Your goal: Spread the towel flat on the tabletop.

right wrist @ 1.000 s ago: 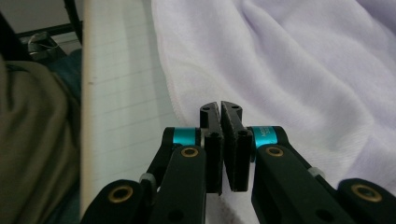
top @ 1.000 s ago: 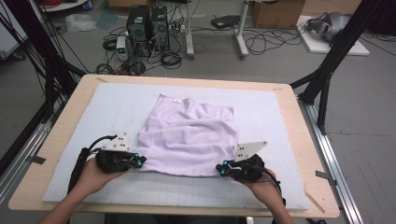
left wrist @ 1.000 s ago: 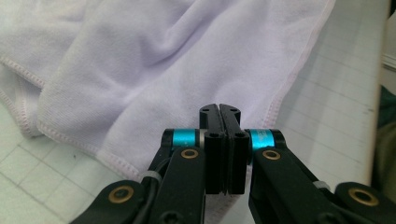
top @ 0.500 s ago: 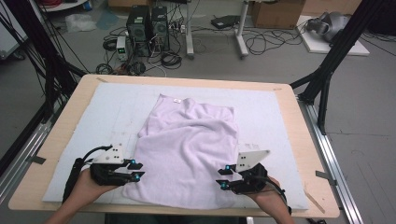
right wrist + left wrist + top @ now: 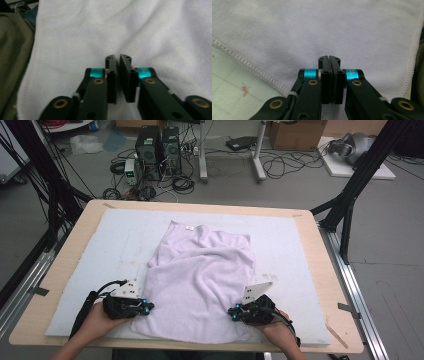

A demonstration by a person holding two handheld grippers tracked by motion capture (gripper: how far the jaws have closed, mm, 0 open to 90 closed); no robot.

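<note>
On the tabletop (image 5: 320, 285), at the middle of the high view, your pale lilac towel (image 5: 200, 285) lies rumpled on a white mat (image 5: 100, 250), its far part bunched and folded toward the upper centre. Your left gripper (image 5: 146, 307) sits at the towel's lower left edge, its jaws pressed together after a brief opening and closing, with no cloth visibly between them. Your right gripper (image 5: 234, 311) sits at the lower right edge; its jaws have just closed too, a thin slit left between the tips. The towel's near hem reaches almost to the mat's lower edge. Bare mat stretches wide to the left and right of the towel, and a strip lies beyond it toward the upper edge.
</note>
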